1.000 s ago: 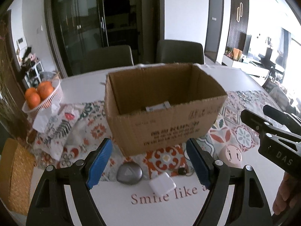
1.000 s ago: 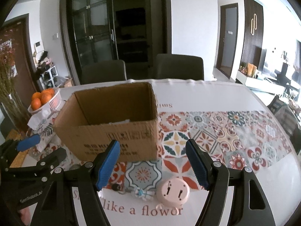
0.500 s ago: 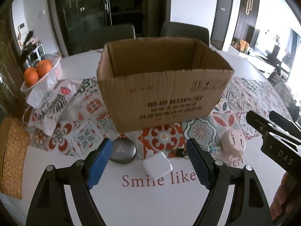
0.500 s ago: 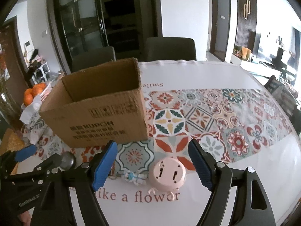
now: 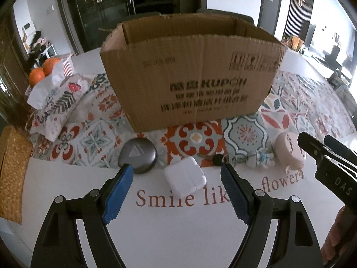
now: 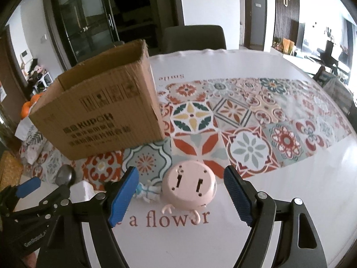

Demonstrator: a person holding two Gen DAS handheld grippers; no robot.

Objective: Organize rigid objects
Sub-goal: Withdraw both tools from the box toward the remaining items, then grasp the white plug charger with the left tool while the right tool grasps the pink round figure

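Observation:
An open cardboard box (image 5: 191,71) stands on the patterned table runner; it also shows in the right wrist view (image 6: 104,111). In front of it lie a grey round case (image 5: 138,153), a white charger block (image 5: 185,178), a small black key fob (image 5: 218,159), a little figurine (image 5: 260,158) and a pink round gadget (image 5: 289,150). My left gripper (image 5: 176,192) is open, low over the table, with the white charger between its fingers. My right gripper (image 6: 181,197) is open around the pink gadget (image 6: 189,186).
A floral tissue pouch (image 5: 58,102) and a basket of oranges (image 5: 48,69) sit at the left. A woven mat (image 5: 11,174) lies at the left table edge. Chairs (image 6: 194,36) stand behind the table.
Both grippers have dropped lower and moved forward toward the small objects. The charger now lies between the left fingers and the pink gadget between the right fingers.

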